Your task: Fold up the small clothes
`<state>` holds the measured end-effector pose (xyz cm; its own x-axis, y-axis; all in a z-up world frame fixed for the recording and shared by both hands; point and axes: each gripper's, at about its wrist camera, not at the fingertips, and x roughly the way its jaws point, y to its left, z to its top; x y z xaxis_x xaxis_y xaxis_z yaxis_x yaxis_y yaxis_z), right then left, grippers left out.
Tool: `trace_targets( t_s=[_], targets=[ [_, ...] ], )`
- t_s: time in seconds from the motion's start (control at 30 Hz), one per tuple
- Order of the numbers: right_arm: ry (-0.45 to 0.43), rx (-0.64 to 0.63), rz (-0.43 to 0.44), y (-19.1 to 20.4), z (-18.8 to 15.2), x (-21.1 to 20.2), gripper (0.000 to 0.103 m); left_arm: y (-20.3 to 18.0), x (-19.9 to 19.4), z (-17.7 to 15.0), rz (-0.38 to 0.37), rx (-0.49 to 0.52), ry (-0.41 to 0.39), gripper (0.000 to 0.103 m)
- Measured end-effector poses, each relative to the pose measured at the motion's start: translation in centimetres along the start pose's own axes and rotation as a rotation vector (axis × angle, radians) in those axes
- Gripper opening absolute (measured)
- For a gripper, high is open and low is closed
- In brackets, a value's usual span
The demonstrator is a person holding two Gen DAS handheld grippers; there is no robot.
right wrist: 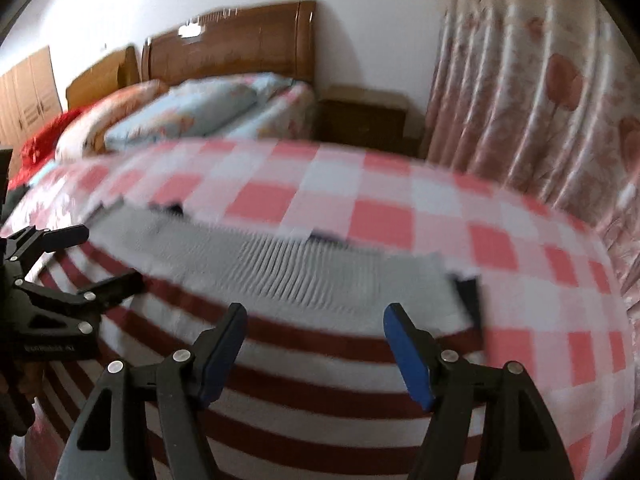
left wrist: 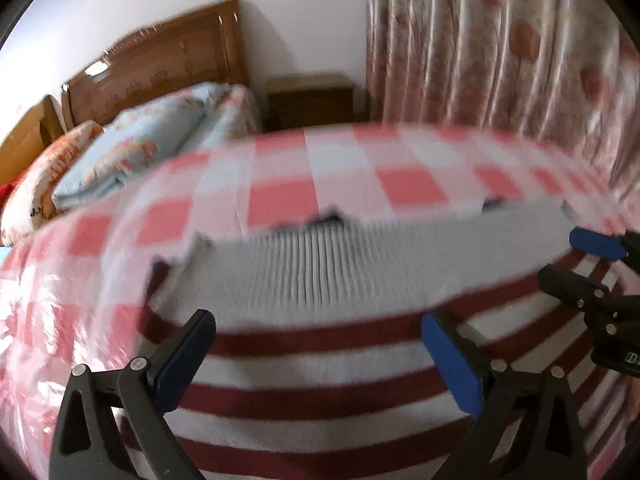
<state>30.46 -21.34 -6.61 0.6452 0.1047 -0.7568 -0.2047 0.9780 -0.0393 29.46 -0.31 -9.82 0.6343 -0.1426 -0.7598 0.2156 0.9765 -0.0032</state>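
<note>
Both views blur the striped garment (left wrist: 320,360).

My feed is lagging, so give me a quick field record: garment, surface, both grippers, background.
garment: striped sweater, red and white with a grey ribbed band, lying flat
surface: pink checked cloth
left gripper: jaws open, over the stripes, nothing between them
right gripper: jaws open, over the stripes, nothing between them
background: bed with wooden headboard, nightstand, floral curtain
image quality: motion blur in both views
</note>
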Motion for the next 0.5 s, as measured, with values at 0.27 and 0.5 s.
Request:
trace_targets(
  t_s=[0.27,0.5],
  targets=[
    [-0.022,0.131,-0.085,-3.0,-1.7,-0.9,0.073,1.0,0.5,0.2,-0.023,-0.056,0.011,0.103],
    [-0.011,0.181,-0.116,-3.4,-2.4,-2.8,0.071,0.6,-1.0,-0.1,0.045,-0.101,0.019,0.103]
  ],
)
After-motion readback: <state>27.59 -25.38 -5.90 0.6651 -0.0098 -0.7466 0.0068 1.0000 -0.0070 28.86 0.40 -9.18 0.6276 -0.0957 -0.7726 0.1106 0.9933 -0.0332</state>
